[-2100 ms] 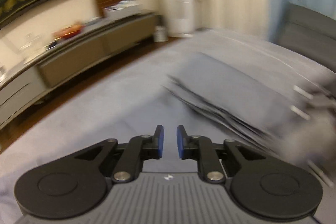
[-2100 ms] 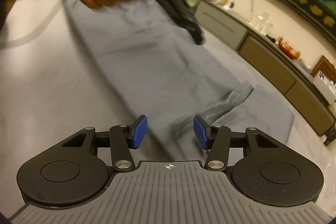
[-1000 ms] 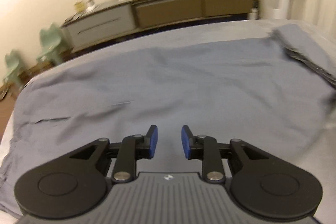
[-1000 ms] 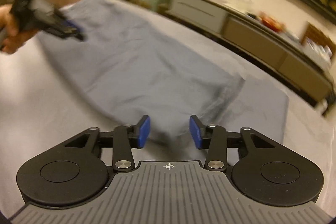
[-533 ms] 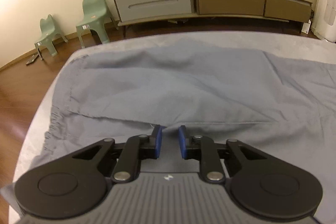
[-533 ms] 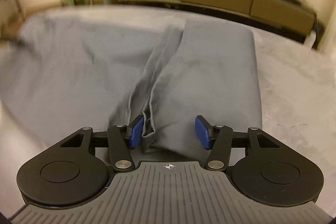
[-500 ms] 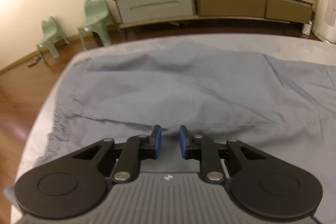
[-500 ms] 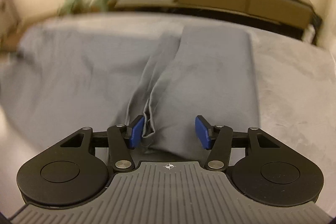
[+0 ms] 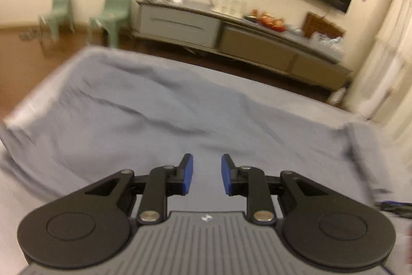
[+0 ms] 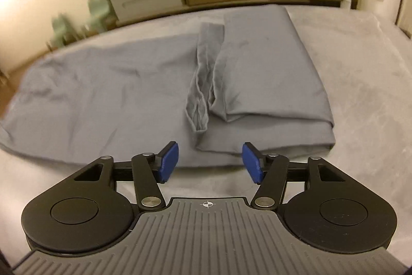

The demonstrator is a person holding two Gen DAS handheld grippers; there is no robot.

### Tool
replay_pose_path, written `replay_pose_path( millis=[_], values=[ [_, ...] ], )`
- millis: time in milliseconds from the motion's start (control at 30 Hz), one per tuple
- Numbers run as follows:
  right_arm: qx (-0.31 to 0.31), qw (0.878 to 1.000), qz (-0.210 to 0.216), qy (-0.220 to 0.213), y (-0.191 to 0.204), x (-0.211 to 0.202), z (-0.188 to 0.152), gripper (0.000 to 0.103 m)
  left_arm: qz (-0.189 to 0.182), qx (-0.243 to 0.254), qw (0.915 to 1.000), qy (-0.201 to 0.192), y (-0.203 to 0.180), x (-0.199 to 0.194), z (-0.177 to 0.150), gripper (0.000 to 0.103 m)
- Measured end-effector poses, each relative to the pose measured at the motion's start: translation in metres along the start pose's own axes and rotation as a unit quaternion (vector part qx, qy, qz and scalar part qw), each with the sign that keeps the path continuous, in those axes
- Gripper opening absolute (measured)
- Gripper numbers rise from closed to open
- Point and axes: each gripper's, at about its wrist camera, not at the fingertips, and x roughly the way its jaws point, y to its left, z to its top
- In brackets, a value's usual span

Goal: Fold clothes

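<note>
Over a pale bed (image 10: 365, 74) in a lamplit room, mid-fold on a grey garment (image 10: 108, 84): lying spread across the cover, long part flat to the left, right end already doubled into a neat slab (image 10: 270, 74), with a bunched strip (image 10: 203, 79) of cloth rucked up along the join between the two. Seen from the right gripper (image 10: 209, 160), poised just short of the garment's near edge, blue pads widening and empty, only bedcover between them. Seen from the left gripper (image 9: 204, 173), held above the spread cloth and aimed down across it toward a sideboard (image 9: 231, 38) on the far wall; narrow gap between its pads, likewise widening, no fabric pinched. Judged to be between grabs: one fold laid, neither claw gripping, next hold not yet taken. Calls next for bringing both claws down to the loose near edge and pinching at two well-separated points, most likely tidying the rucked strip first, then lifting and carrying the flat part over the doubled end without dragging the slab askew. Blurred in the left view, so exact lie of the hem there cannot be told.
</note>
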Motion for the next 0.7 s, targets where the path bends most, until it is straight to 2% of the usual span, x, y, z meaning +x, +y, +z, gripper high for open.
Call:
replay_pose_path(
  millis=[67,133,267,333,367,400,433,467,500,567,700],
  values=[
    [-0.038,0.997,-0.048,-0.039,0.019,-0.008,0.010,0.060,-0.023,-0.015,0.9996,0.006,-0.012,-0.002,-0.001,0.027],
    [-0.044,0.995,-0.062,-0.057,0.024,-0.004,0.018,0.060,-0.038,-0.015,0.9992,0.007,-0.027,-0.002,0.002,0.028],
    [-0.090,0.990,-0.102,-0.046,0.026,0.035,0.028,0.051,-0.052,0.003,0.9986,0.007,-0.062,0.015,0.013,0.029],
    [-0.109,0.988,-0.096,-0.043,0.023,0.051,0.031,0.047,-0.066,0.007,0.9977,0.012,-0.081,0.026,0.014,0.029],
    [-0.112,0.989,-0.092,-0.036,0.020,0.057,0.030,0.034,-0.069,0.016,0.9974,0.013,-0.090,0.032,0.013,0.029],
    [-0.115,0.989,-0.087,-0.030,0.017,0.063,0.029,0.027,-0.071,0.027,0.9971,0.013,-0.098,0.039,0.013,0.029],
    [-0.117,0.990,-0.075,-0.035,0.015,0.064,0.026,0.015,-0.069,0.037,0.9968,0.014,-0.105,0.045,0.009,0.029],
    [-0.120,0.990,-0.063,-0.040,0.014,0.065,0.023,0.006,-0.067,0.047,0.9965,0.014,-0.112,0.050,0.003,0.029],
    [-0.139,0.987,-0.063,-0.041,0.018,0.064,0.022,0.002,-0.062,0.057,0.9963,0.015,-0.117,0.054,0.000,0.029],
    [-0.178,0.981,-0.058,-0.052,0.030,0.050,0.025,0.000,-0.065,0.079,0.9947,0.012,-0.126,0.058,-0.007,0.029],
    [-0.210,0.976,-0.031,-0.056,0.040,0.027,0.015,0.000,-0.077,0.114,0.9903,0.020,-0.139,0.063,-0.021,0.031]
  ],
)
